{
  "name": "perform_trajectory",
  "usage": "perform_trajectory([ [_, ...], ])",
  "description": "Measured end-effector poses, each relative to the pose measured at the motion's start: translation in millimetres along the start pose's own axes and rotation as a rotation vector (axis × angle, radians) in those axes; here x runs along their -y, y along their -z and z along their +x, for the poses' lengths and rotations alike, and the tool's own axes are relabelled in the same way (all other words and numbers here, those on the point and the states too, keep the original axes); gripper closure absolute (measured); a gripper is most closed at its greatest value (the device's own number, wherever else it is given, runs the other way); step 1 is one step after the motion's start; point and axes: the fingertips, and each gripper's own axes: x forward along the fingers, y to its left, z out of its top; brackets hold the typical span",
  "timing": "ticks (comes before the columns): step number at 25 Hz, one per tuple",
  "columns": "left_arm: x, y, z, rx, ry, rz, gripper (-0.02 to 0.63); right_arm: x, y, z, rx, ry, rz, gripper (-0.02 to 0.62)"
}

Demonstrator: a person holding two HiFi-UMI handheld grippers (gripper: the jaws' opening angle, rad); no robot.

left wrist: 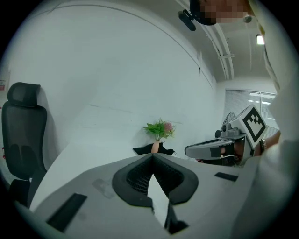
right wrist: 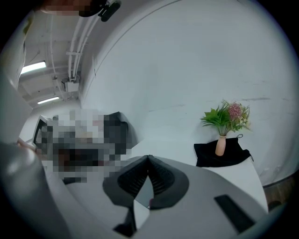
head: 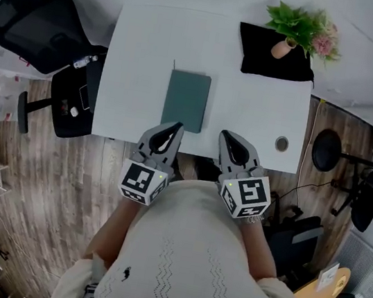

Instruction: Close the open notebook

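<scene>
A dark green notebook lies flat on the white table with its cover down, a thin strap sticking out past its far edge. My left gripper hovers just short of the notebook's near edge, jaws together and holding nothing. To its right, my right gripper is level with it over the table's front edge, also shut and empty. In the left gripper view the left gripper's pads meet at the tip, and the right gripper shows beside it. The right gripper looks the same in its own view. The notebook is hidden in both gripper views.
A potted plant stands on a black cloth at the table's far right corner. A round cable hole sits near the front right edge. A black office chair stands left of the table. More chairs and gear are at the right.
</scene>
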Motion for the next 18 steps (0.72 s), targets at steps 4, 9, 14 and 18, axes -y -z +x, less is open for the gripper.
perform_trajectory([
  [4, -10.9, -17.3, -10.5, 0.044, -0.06, 0.014, 0.595, 0.2, -15.9, -0.2, 0.034, -0.018, -0.014, 0.594],
  [9, -15.7, -36.2, -23.9, 0.089, -0.13, 0.051, 0.595, -1.2, -37.4, -2.6, 0.081, -0.049, -0.027, 0.594],
  [14, -14.5, -56.6, -36.2, 0.141, -0.198, 0.105, 0.594, -2.5, -60.4, -9.3, 0.131, -0.087, -0.05, 0.594],
  [18, -12.3, -73.6, -46.3, 0.191, -0.256, 0.114, 0.594, -1.5, -76.6, -18.6, 0.172, -0.118, -0.078, 0.594],
])
